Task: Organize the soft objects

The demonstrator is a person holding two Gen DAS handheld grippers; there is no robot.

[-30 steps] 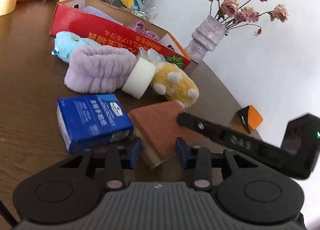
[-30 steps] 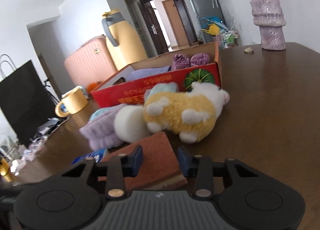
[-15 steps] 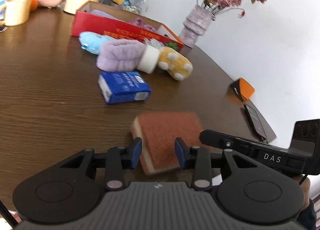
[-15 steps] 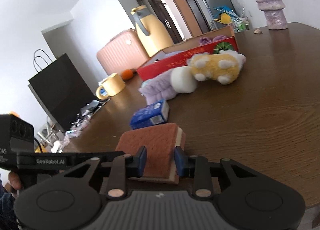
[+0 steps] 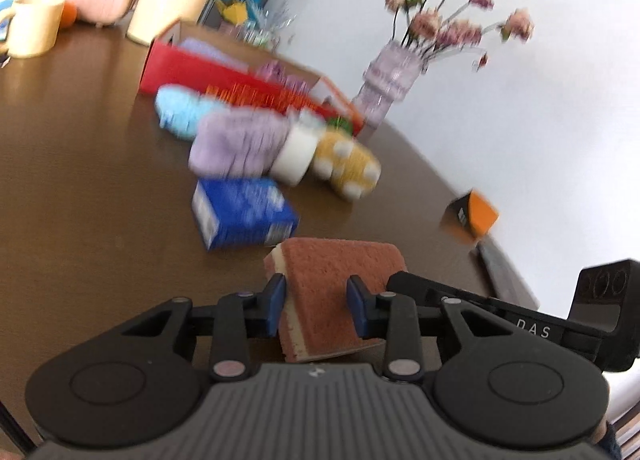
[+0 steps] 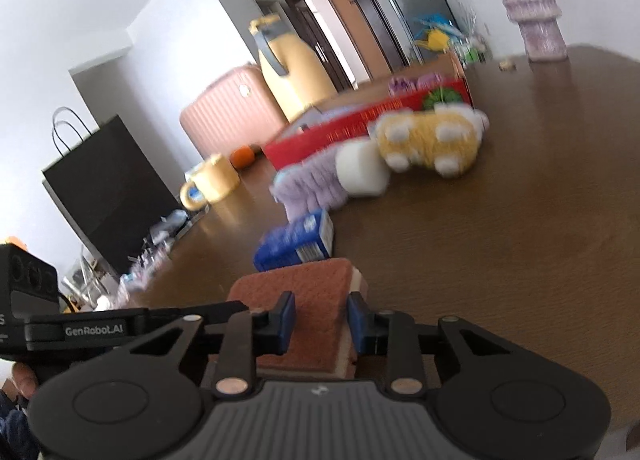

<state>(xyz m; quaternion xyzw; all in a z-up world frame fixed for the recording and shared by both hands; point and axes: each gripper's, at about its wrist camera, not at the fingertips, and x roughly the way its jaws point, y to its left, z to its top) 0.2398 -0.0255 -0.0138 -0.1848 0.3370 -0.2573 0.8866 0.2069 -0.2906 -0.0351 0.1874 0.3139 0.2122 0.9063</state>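
Left wrist, both tongs (image 5: pixel 316 302) (image 6: pixel 321 319) closing, apparently gripping sponge (image 5: pixel 340 272).

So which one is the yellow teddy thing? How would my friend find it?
Find the long red box on the brown table. In front of its right end lies a row of soft things, and the plush toy is last, beside the white foam roll. Only it is yellow with white spots.

On the table (image 5: pixel 80 188), the carton (image 5: pixel 244 212) lies between the sponge (image 5: pixel 332 284) and the plush toys (image 5: pixel 348 164); the box (image 5: pixel 224 76) sits behind them.
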